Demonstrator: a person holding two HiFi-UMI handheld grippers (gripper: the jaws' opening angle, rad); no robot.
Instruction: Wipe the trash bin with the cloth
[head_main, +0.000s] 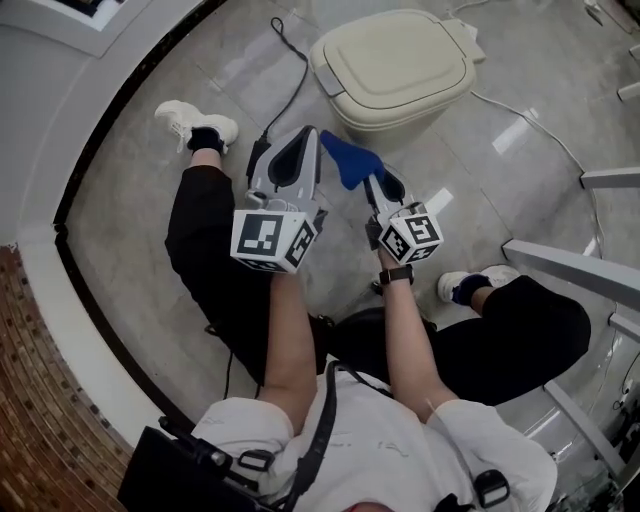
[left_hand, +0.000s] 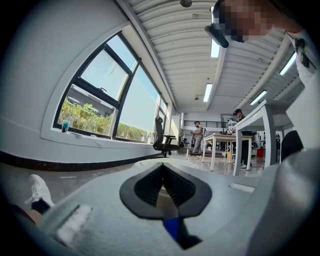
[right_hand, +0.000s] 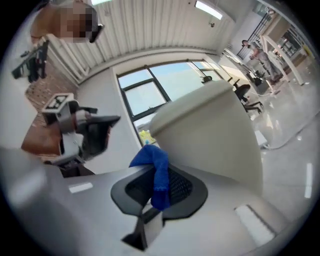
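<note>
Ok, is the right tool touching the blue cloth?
Touching. The right gripper view shows the right tool shut on the blue cloth, which is pinched between its jaws and sticks out above them.

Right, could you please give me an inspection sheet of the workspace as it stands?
Surface: grey tiled floor, glossy.
Job's things: beige trash bin, upright, lid shut; blue cloth held just in front of it.
Clutter: nothing seen.
Grippers: left gripper shut, empty; right gripper shut on the cloth.
Cables: black cable left of the bin; white cable to its right.
Surroundings: metal frame legs at right; windows, desks and people beyond.
</note>
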